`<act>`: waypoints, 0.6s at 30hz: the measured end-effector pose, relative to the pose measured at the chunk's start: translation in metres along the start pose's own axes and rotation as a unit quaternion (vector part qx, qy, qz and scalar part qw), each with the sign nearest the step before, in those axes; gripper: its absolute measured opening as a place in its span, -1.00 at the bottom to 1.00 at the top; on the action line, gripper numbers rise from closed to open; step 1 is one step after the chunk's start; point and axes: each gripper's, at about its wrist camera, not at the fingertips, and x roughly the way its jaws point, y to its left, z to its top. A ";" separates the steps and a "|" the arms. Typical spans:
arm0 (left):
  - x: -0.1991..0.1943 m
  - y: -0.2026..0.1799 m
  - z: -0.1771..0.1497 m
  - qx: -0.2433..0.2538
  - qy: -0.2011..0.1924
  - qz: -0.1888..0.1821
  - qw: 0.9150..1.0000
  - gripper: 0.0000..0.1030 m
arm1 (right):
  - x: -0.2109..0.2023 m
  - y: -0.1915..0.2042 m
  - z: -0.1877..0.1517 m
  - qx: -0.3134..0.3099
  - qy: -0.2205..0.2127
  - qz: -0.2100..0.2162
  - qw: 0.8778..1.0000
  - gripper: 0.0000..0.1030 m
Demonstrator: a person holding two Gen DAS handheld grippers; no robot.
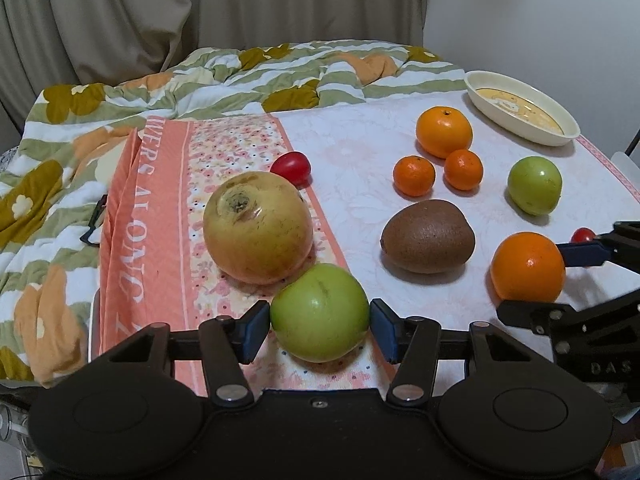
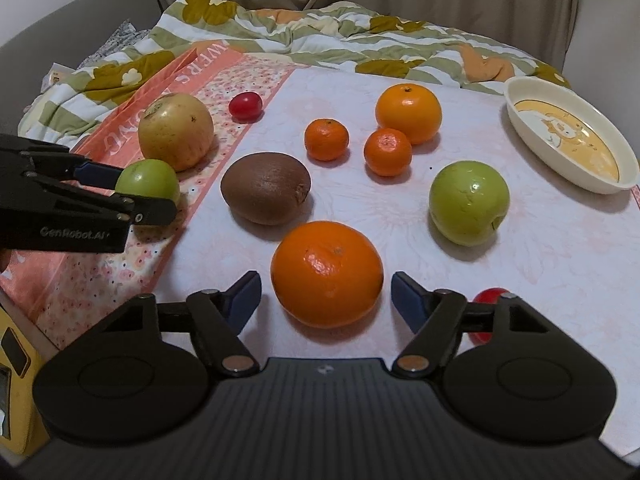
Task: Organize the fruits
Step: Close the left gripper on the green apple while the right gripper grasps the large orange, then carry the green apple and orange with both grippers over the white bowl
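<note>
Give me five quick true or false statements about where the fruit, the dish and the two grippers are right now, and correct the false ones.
1. The left gripper has a green apple between its pads. True.
2. The right gripper is closed tight on the kiwi. False: it straddles a large orange, with gaps on both sides.
3. The oval dish holds two mandarins. False: it holds no fruit.
4. The big yellow fruit sits on the floral cloth. True.
5. Only one green apple is on the table. False: a second green apple lies near the dish.
</note>
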 end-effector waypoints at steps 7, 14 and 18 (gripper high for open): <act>-0.004 0.001 -0.005 -0.010 -0.004 0.001 1.000 0.14 | 0.004 0.006 0.001 -0.017 -0.009 -0.010 1.000 0.47; -0.021 -0.002 -0.010 -0.011 -0.016 0.003 1.000 0.14 | -0.006 0.005 0.001 -0.009 -0.015 -0.002 1.000 0.46; -0.037 -0.007 -0.009 -0.010 -0.027 0.003 1.000 0.14 | -0.022 0.002 0.000 0.003 -0.024 -0.001 1.000 0.46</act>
